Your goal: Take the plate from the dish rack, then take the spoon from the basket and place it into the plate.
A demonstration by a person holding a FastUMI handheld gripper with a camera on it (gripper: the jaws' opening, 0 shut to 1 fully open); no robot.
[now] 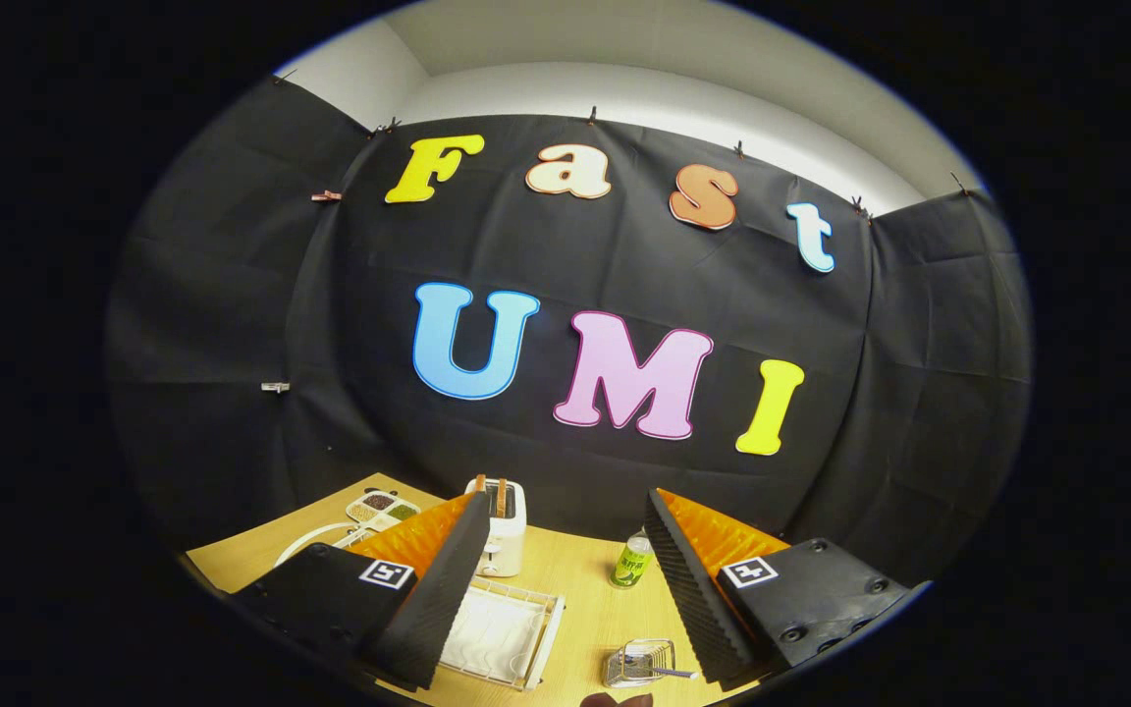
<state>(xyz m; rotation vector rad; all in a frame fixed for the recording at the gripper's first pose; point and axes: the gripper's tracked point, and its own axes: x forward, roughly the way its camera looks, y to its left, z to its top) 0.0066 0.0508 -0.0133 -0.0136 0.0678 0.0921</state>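
Two gripper [565,589] fingers spread wide apart, holding nothing, above wooden table [585,579]. Between fingers, nearest: small wire basket [639,663] with spoon [669,673] handle sticking out. Left of basket: white dish rack [499,631]; plate inside cannot be made out. Beyond rack: white toaster [502,525]. Right of toaster: green bottle [633,560]. Left of toaster: divided tray [381,508] of foods. Farthest: black cloth wall [232,295].
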